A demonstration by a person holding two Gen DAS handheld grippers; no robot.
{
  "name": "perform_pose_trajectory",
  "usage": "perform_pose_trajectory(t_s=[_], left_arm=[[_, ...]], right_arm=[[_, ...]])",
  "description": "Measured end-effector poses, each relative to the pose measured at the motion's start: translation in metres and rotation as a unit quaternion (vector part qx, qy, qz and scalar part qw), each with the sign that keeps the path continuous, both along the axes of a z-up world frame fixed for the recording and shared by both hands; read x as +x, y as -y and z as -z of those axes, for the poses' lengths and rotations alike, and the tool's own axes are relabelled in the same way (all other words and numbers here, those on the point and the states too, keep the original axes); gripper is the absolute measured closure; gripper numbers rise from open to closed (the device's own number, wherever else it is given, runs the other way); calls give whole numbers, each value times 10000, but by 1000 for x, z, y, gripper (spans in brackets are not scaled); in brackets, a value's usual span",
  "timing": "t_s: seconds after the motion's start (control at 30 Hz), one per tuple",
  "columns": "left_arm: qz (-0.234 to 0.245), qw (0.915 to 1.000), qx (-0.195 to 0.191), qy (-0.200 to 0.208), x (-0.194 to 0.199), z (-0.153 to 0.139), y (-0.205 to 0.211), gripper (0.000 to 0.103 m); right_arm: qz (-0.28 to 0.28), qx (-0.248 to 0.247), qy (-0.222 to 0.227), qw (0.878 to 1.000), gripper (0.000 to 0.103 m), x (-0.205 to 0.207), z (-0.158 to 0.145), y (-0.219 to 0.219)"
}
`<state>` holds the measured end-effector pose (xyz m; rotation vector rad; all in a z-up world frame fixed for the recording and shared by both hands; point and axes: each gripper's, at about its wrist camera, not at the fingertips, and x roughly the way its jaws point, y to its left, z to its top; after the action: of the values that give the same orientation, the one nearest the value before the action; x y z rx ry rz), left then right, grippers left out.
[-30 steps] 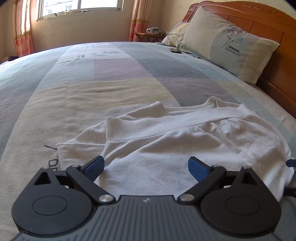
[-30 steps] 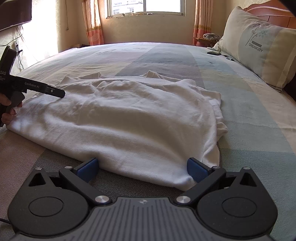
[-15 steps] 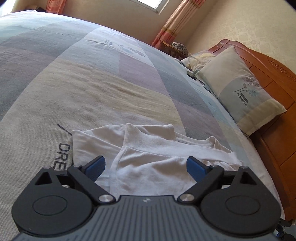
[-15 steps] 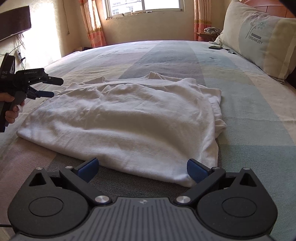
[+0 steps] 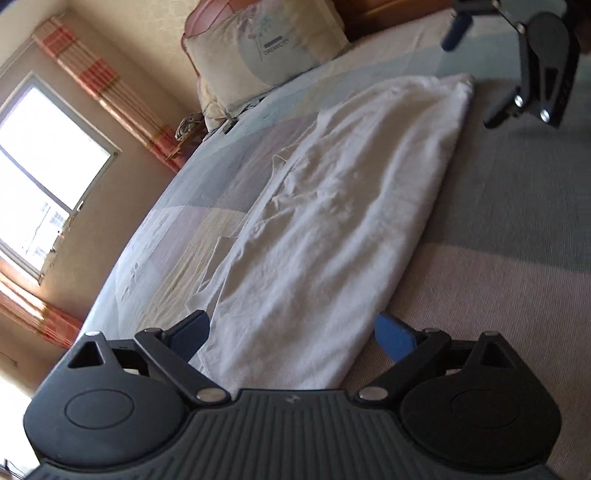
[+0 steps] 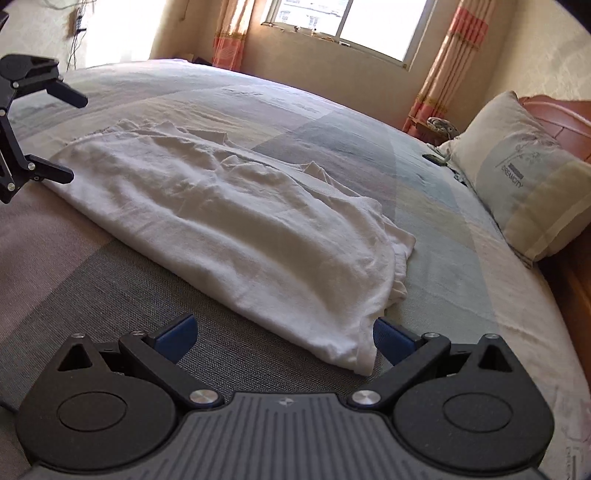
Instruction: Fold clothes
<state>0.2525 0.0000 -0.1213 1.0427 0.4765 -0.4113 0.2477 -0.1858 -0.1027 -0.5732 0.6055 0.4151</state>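
Left and right wrist views of a white knitted garment point(image 6: 236, 225) lying partly folded on a bed covered by a pale checked bedspread point(image 6: 436, 236). Hidden or unclear: the garment's sleeves and collar cannot be told apart among the tucked layers along its far edge, its underside is concealed, and the left wrist view is steeply tilted with some blur. The small dark object point(image 6: 435, 158) on the bedspread near the patterned cream pillow point(image 6: 532, 184) is too small to identify, and the carved wooden headboard point(image 6: 554, 107) is cut off at the frame edge. The garment forms a long, wrinkled band running from near right to far left in the right wrist view, with a rounded fold along its near side and ribbed edges showing at the right end. The left black two-finger gripper with blue pads point(image 5: 293, 334) has its jaws spread wide on either side of one end of the garment, gripping nothing. The right black two-finger gripper with blue pads point(image 6: 284, 336) is likewise spread wide, empty, its right pad just beside the garment's near right corner. A curtained window point(image 6: 354, 26) lies beyond the bed.
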Motion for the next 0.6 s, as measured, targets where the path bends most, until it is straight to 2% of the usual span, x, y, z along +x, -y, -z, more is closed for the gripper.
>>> perform_pose_trajectory(t_s=[0.07,0.13,0.27,0.3,0.43,0.6], left_arm=[[198,9982,497,266,-8,13,6,6],[264,9970,609,394,-6,14,12,6],[304,9958,714,483,5,14,26,5],[352,9957,702,497,8,14,32,5],[593,9940,693,597,19,16,57,5],[838,9898,869,754,25,23,80,5]], right_arm=[[-299,-911,389,9946,0,-2,9,-13],[-584,-1714,728,9808,0,-3,18,-23],[-974,-2448,1028,9592,0,0,29,-35],[-1046,-2530,1098,9555,0,2,30,-38],[-1159,-2274,1276,9584,0,15,27,-58],[-1269,-2057,1680,9557,0,20,21,-80]])
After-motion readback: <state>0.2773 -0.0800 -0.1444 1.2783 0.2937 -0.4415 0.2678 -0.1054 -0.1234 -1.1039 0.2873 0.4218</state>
